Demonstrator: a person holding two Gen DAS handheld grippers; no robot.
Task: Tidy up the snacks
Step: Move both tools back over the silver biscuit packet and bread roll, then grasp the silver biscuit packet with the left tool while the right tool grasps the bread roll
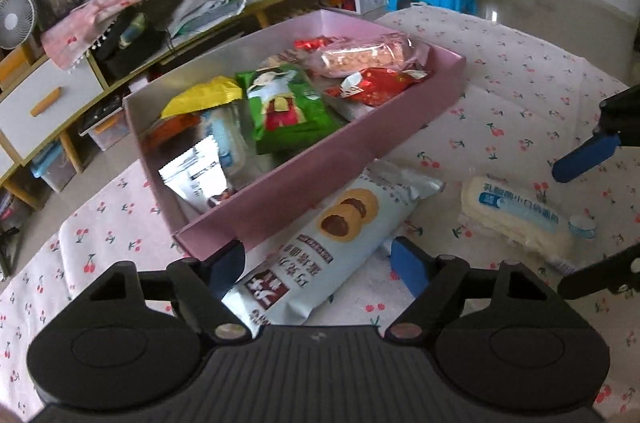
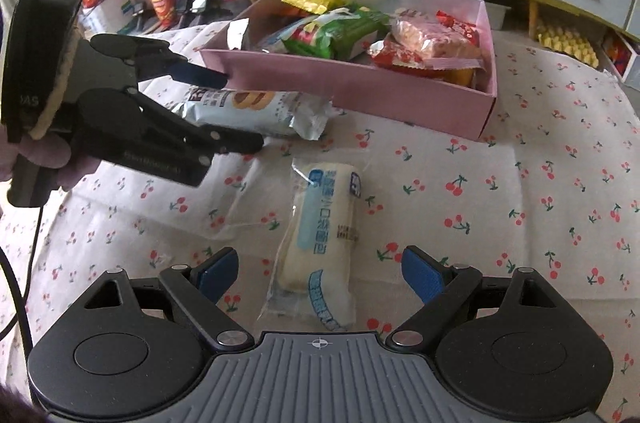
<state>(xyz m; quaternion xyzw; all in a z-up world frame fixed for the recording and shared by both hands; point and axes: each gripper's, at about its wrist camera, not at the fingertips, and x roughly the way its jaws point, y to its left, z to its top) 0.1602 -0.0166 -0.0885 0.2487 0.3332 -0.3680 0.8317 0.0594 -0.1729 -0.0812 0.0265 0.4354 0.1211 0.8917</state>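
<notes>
Both tongs spread wide, nothing gripped: left gripper (image 1: 318,265) straddles biscuit pack (image 1: 332,243) lying against pink box (image 1: 320,183); right gripper (image 2: 320,269) straddles bread roll pkg (image 2: 320,243) on tablecloth (image 2: 520,203). Est. progress: most snacks boxed; 2 pkgs remain outside.

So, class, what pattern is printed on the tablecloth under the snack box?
Small red cherries on white tablecloth; clearest in the right wrist view.

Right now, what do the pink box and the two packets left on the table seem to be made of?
Pink box: likely cardboard, matte outside, silvery lining, thin stiff walls. Cookie packet: glossy printed plastic film, probably foil-lined, crimped shiny end. Bread packet: clear soft plastic wrap, bread showing through, glints and wrinkles.
</notes>
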